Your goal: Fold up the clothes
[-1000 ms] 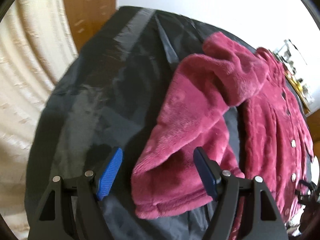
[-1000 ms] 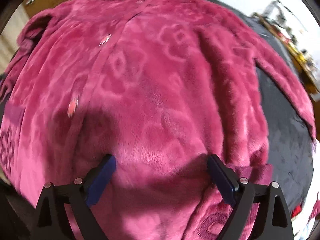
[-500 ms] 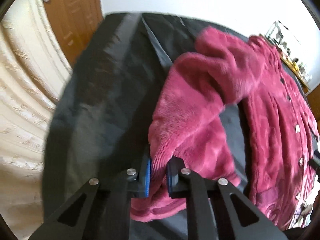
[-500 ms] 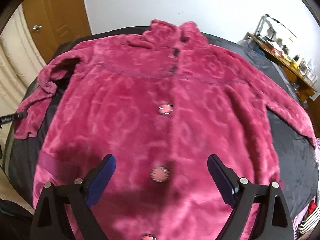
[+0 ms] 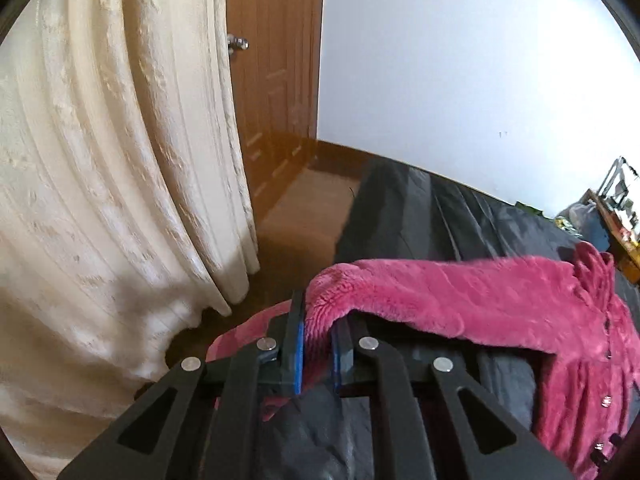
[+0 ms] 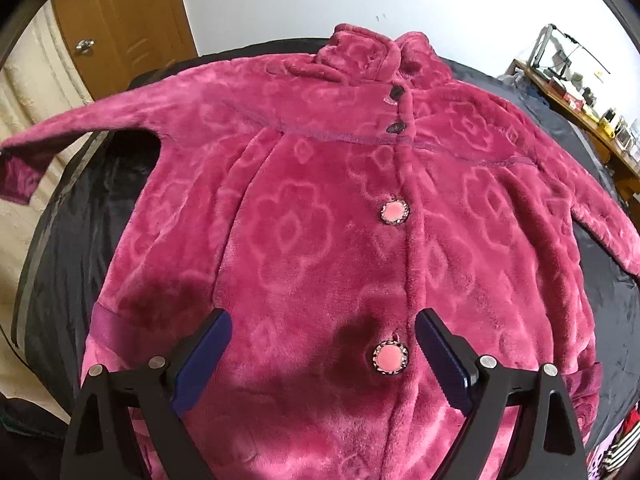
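A magenta fleece coat (image 6: 320,240) with pink buttons lies face up, spread over a black sheet (image 6: 80,232). Its left sleeve (image 5: 460,296) is lifted off the sheet and stretched out straight to the side, and my left gripper (image 5: 318,344) is shut on the cuff end. In the right wrist view that sleeve (image 6: 92,120) reaches toward the left edge. My right gripper (image 6: 324,348) hovers open above the lower front of the coat, a pink button (image 6: 390,356) between its fingers, which hold nothing.
A cream curtain (image 5: 100,160) hangs at the left beside a wooden door (image 5: 276,72). The black sheet's left edge (image 5: 360,216) drops to a brown floor. A cluttered wooden shelf (image 6: 576,96) stands at the far right. Striped cloth (image 6: 616,448) lies at the lower right.
My left gripper shut on the sleeve cuff, then lifted and pulled it outward, straightening the crumpled sleeve. My right gripper drew back from the coat's front and stays open.
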The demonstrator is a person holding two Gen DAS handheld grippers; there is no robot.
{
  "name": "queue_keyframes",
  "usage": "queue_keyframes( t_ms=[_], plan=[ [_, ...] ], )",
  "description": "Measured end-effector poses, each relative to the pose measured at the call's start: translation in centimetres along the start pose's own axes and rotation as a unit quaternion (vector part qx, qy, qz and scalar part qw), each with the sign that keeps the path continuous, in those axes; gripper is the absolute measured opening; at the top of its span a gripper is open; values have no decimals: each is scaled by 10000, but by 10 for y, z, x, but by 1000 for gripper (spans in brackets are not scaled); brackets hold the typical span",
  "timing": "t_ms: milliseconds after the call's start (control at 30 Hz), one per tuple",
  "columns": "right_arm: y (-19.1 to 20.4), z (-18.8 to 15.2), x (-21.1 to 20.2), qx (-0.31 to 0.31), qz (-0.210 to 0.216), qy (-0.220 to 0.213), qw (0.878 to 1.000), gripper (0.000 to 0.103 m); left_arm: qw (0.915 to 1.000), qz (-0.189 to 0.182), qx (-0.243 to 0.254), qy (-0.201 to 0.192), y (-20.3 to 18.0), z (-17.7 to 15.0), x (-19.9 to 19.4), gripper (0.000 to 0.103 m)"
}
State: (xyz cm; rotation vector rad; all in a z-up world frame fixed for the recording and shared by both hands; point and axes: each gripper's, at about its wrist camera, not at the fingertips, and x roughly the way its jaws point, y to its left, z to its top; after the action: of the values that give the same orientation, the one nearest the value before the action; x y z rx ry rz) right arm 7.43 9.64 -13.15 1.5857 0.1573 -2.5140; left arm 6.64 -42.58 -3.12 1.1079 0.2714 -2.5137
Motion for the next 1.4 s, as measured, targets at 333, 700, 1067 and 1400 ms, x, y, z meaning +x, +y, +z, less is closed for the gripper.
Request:
queue_keyframes(
  t_ms=[333, 700, 1067, 1400],
  plan=[
    [1, -9, 19, -32, 0, 350, 9994, 94, 9988, 371, 169, 267, -4, -2, 57, 11],
    [17, -9, 40, -573, -475, 665, 9950, 103, 9907, 799, 541, 959, 3, -25, 93, 27],
    [7, -9, 39, -58, -460, 598, 9971, 103, 9742, 1614, -393, 1530, 55, -51, 91, 55],
    [-3, -3, 33, -75, -283, 637, 9975, 103, 9948, 136, 92, 1003, -64, -42, 31, 61]
  ],
)
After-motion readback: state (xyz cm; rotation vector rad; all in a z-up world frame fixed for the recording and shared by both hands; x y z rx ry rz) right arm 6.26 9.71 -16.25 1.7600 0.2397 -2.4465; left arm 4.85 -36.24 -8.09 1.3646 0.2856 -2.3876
